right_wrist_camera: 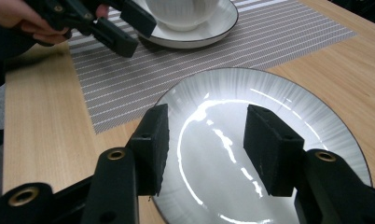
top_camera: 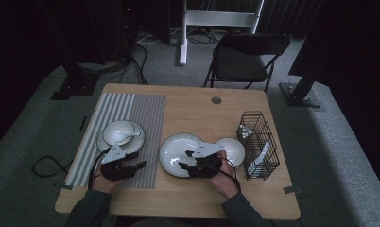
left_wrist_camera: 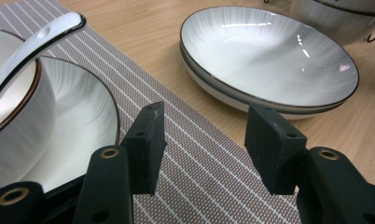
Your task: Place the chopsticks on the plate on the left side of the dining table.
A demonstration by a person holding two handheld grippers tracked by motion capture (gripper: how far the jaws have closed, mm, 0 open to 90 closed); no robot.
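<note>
A wide, shallow white plate [top_camera: 176, 150] [left_wrist_camera: 269, 60] [right_wrist_camera: 269, 116] lies on the wooden table [top_camera: 193, 109]. My right gripper [top_camera: 184, 160] [right_wrist_camera: 206, 112] hovers over the plate's near edge, open, with nothing between its jaws. On the striped placemat [top_camera: 141, 118] [left_wrist_camera: 195, 154] [right_wrist_camera: 185, 60] a white bowl [top_camera: 118, 131] [right_wrist_camera: 181, 11] stands on a dark-rimmed plate [top_camera: 131, 144] [left_wrist_camera: 78, 121], with a white spoon [left_wrist_camera: 36, 39] resting in it. My left gripper [top_camera: 137, 160] [left_wrist_camera: 206, 112] [right_wrist_camera: 115, 28] is open over the mat, between that plate and the shallow one.
A second white bowl [top_camera: 231, 150] [left_wrist_camera: 335, 14] sits right of the shallow plate. Beyond it, at the table's right edge, stands a black wire rack [top_camera: 259, 142] with white utensils. A folding chair [top_camera: 245, 59] is behind the table.
</note>
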